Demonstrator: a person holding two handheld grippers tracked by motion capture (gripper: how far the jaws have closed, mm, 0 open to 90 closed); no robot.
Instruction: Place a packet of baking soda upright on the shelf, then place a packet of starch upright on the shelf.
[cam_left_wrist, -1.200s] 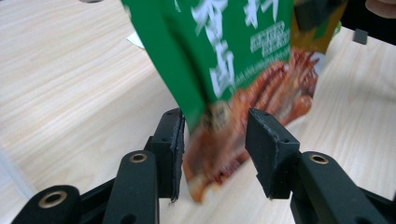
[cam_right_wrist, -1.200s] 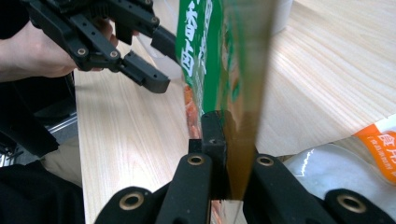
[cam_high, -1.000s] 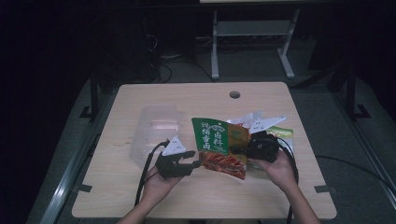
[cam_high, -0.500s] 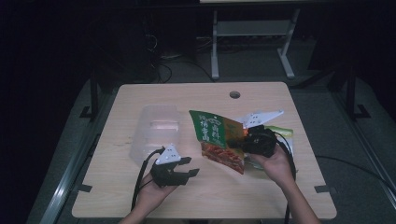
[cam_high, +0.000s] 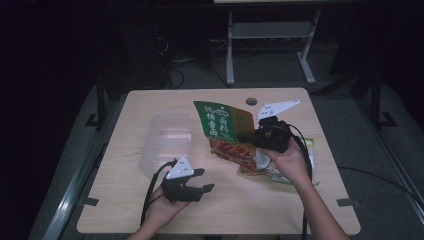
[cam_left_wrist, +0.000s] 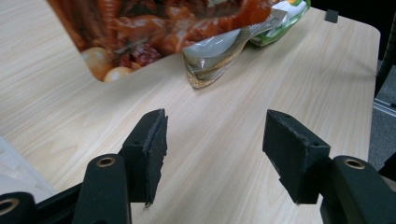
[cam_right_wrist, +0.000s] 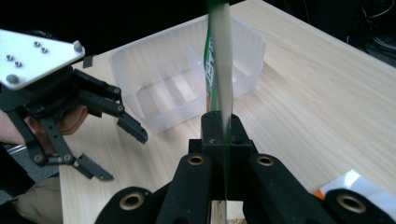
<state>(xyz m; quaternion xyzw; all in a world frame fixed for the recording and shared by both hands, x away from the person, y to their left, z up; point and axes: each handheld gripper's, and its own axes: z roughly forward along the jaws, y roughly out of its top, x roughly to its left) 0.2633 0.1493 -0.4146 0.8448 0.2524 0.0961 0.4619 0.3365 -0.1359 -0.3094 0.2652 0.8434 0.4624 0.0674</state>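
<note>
snack packet (cam_high: 226, 131), green above and red below, is held lifted over the middle of the table (cam_high: 150, 105), its edge clamped between the closed jaws of the right gripper (cam_high: 252, 137). the left gripper (cam_high: 202, 181) is seen near the table's front edge, its jaws just opened and nothing between them. a clear plastic container (cam_high: 165, 142) is set just left of the packet, and more packets (cam_high: 310, 147) are lying under the right hand.

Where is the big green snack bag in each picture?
High view: the snack bag is at the middle, lifted by the right tool.
Left gripper view: its red bottom part runs along the top edge.
Right gripper view: seen edge-on, a thin strip rising from the shut jaws at the middle.
Shared landmark: the wooden table.
</note>
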